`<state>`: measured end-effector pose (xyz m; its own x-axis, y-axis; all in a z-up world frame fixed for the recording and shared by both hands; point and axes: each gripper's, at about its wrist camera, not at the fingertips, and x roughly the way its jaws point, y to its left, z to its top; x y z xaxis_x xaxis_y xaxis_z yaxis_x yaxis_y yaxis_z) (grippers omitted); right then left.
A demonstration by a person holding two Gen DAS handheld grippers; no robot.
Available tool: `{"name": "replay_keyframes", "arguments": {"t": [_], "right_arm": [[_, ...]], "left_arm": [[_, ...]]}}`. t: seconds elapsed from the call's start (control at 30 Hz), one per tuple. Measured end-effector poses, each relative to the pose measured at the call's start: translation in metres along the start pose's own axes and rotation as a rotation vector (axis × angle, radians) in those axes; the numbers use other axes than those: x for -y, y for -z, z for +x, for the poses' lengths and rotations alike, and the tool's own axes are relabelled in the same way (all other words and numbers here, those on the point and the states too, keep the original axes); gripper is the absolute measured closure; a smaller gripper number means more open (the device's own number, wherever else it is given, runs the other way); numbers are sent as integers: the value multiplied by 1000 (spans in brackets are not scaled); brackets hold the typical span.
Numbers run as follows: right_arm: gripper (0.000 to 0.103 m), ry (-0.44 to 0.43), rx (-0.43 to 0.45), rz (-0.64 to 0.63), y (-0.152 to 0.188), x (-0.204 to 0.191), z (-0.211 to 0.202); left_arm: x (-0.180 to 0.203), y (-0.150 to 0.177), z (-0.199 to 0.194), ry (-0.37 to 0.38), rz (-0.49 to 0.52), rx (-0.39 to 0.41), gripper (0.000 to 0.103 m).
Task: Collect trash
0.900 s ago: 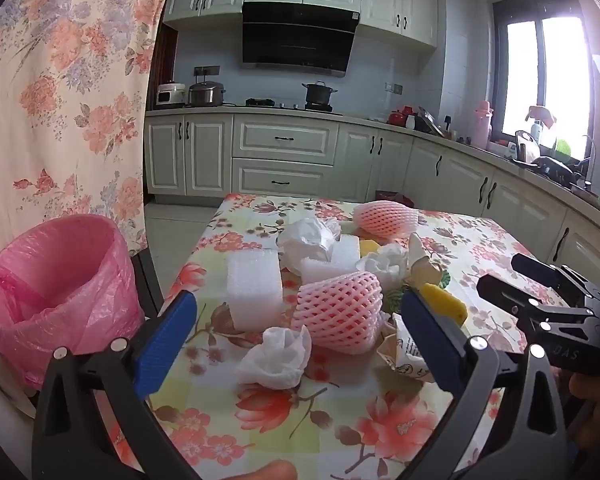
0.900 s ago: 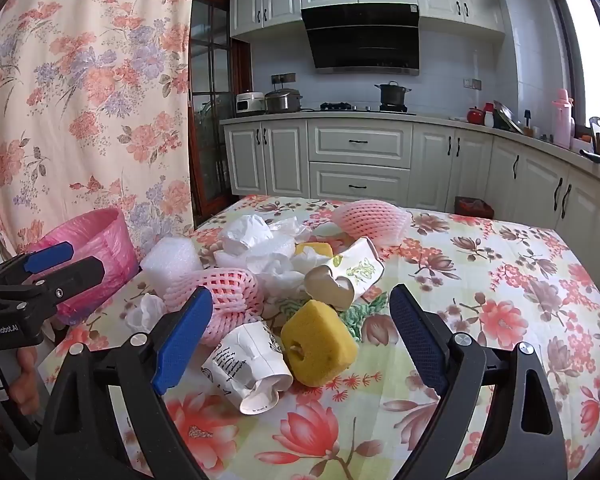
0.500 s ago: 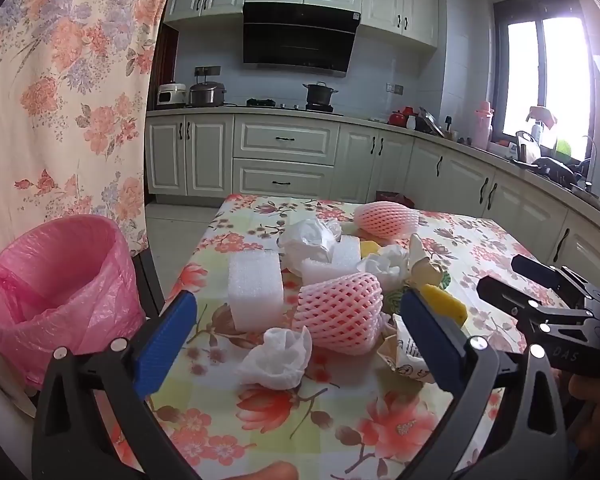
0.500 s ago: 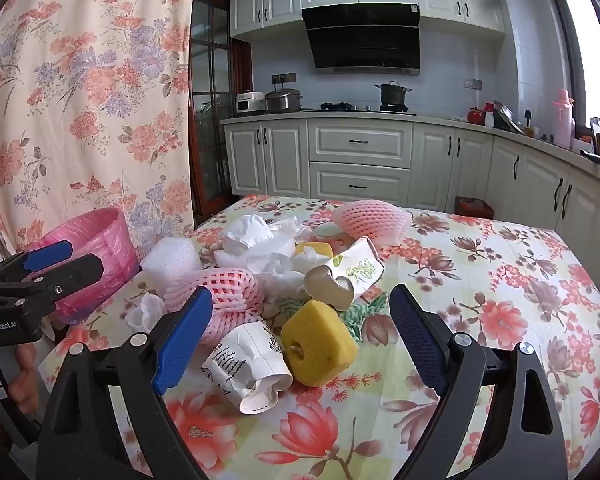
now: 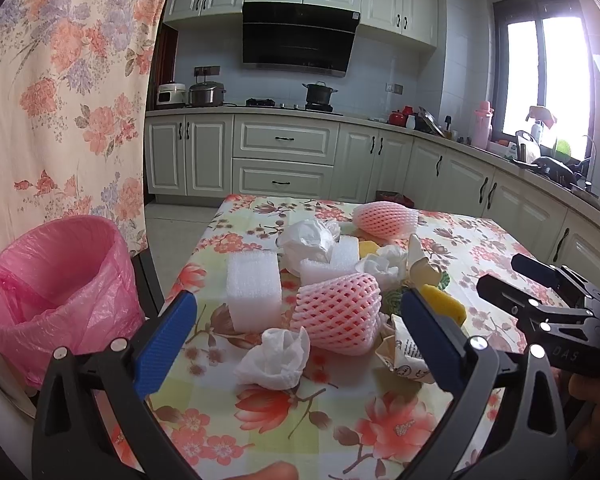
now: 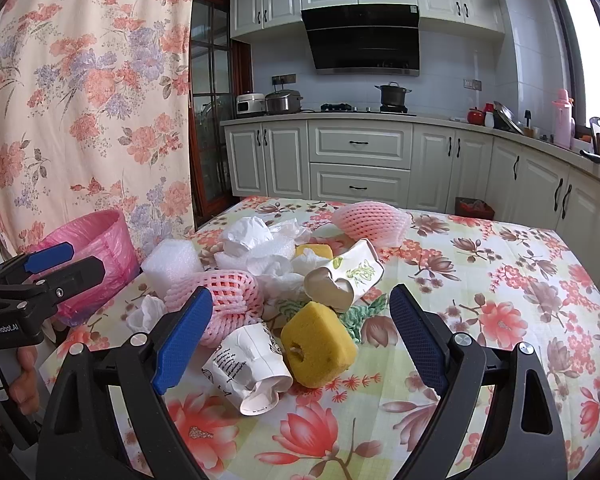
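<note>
A heap of trash lies on the flowered table (image 5: 332, 436). In the left wrist view my left gripper (image 5: 300, 340) stands open just short of a crumpled tissue (image 5: 276, 356), a pink foam net (image 5: 338, 312) and a white foam block (image 5: 254, 288). In the right wrist view my right gripper (image 6: 300, 334) is open before a crushed paper cup (image 6: 252, 368) and a yellow sponge (image 6: 318, 344). Nothing sits between either pair of fingers. A bin lined with a pink bag (image 5: 48, 288) stands left of the table.
Further back in the heap lie another foam net (image 6: 370, 220), a second paper cup (image 6: 348, 276), white wrappers (image 6: 248, 234) and a green cloth (image 6: 356, 316). A flowered curtain (image 5: 60, 92) hangs at left. Kitchen cabinets (image 5: 284, 160) run behind and along the right.
</note>
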<state>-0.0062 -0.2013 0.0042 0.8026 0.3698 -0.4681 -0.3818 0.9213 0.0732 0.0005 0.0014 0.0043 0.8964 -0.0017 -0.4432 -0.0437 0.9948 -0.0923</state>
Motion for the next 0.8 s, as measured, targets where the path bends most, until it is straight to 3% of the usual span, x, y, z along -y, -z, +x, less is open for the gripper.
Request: {"name": "replay_keyframes", "arguments": {"t": [0.8], "right_arm": [[18, 1, 1, -1, 0, -1, -1]], "left_arm": [[-1, 0, 0, -1, -1, 2, 4]]}}
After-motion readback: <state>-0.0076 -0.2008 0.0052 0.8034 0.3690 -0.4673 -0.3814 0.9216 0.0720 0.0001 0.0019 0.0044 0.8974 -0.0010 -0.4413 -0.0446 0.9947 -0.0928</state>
